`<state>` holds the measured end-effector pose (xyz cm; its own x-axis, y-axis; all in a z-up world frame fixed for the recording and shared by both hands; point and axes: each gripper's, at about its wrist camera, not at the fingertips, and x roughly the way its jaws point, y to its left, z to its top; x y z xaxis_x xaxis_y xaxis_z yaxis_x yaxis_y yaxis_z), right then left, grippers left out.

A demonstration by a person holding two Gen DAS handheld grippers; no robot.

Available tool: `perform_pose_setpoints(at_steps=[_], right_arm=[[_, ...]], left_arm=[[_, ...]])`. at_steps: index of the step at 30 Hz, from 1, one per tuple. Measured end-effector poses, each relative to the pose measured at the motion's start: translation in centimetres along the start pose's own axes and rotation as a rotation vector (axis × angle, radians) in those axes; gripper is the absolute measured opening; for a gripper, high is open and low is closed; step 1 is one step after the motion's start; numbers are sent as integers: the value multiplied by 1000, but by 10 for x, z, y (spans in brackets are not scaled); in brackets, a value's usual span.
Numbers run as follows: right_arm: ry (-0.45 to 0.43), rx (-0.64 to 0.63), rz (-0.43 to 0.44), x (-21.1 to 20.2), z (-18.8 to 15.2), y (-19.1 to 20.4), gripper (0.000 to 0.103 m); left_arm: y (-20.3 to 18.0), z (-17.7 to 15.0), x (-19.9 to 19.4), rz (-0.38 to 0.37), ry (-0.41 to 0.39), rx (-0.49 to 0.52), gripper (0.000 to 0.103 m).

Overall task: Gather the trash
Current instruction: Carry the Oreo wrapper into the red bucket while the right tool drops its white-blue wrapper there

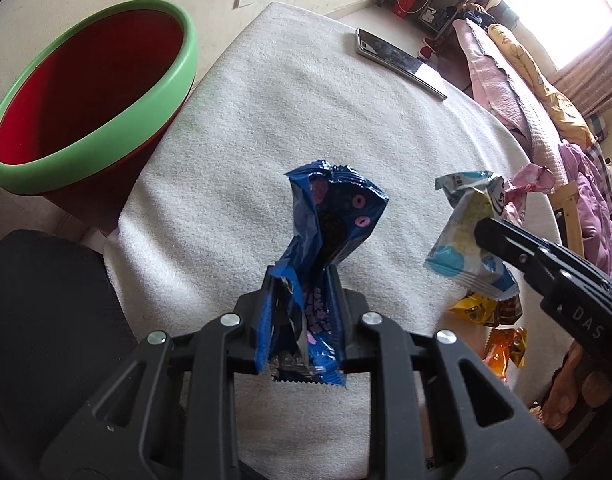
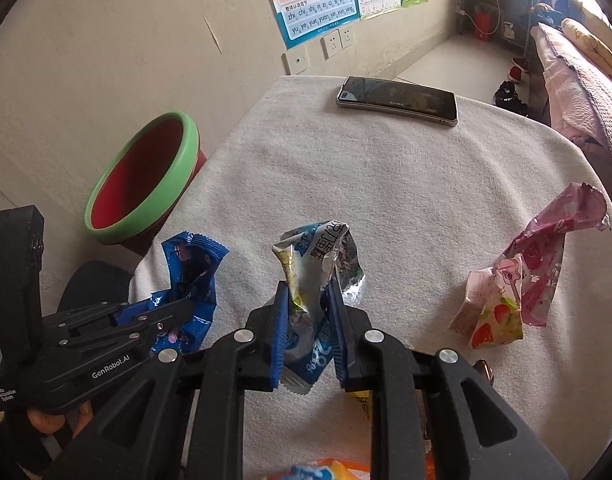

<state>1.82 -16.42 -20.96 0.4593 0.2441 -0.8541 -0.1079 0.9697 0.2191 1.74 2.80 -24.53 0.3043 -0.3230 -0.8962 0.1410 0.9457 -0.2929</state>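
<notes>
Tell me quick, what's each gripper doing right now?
Left gripper: shut on the dark blue wrapper.
Right gripper: shut on the light blue wrapper.

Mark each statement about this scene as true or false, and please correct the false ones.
1. The left gripper is shut on the blue wrapper. True.
2. The right gripper is open and holds nothing. False: it is shut on the white wrapper.
3. The bin already holds wrappers. False: no wrapper shows inside it.
4. A phone lies at the far side of the table. True.
5. The pink wrapper lies on the table, not gripped. True.
</notes>
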Motion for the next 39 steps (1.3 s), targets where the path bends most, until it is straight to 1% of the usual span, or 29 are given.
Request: perform_pose_setpoints(at_steps=[3,5,8,11,13,15,17,18,20,22,25,27,32,36,39], right_arm=[[-33,-36,11,-4,7,10,19],[-55,-44,35,-6,17,17,19],[-87,-49,77,-3,41,30,19],[-137,-67,145,-1,73,51,19],[-183,-84,194,-3,93,67,19],[-222,-96,240,-5,105,80,19],[-253,-108,282,-10,106,87,19],[-263,-119,287,-10,106,89,19],[-265,-129,281,-9,105,89,19],[-243,-117,296,-2,107,85,20],[-225,-70,321,5,110,78,20],[-223,-64,328,7,110,79,20],[-205,-87,349,16,108,94,20],[-184,-113,358,26,105,108,20],[-169,-128,366,32,101,115,20]], left_arm=[[2,0,-2,13,-16,-11,22],[3,0,-3,22,-31,-19,22],[6,1,-8,46,-67,-39,22],[12,0,-12,63,-98,-64,22],[16,0,-12,70,-97,-75,22],[17,0,-9,81,-86,-74,22],[15,0,-7,94,-71,-65,22],[15,1,-5,97,-62,-62,22],[17,2,-5,94,-61,-71,22],[19,5,-7,97,-70,-89,22],[23,11,-19,103,-117,-108,22],[28,18,-30,131,-160,-112,22],[62,37,-52,184,-234,-198,22],[90,47,-61,221,-260,-262,22],[104,53,-65,245,-279,-282,22]])
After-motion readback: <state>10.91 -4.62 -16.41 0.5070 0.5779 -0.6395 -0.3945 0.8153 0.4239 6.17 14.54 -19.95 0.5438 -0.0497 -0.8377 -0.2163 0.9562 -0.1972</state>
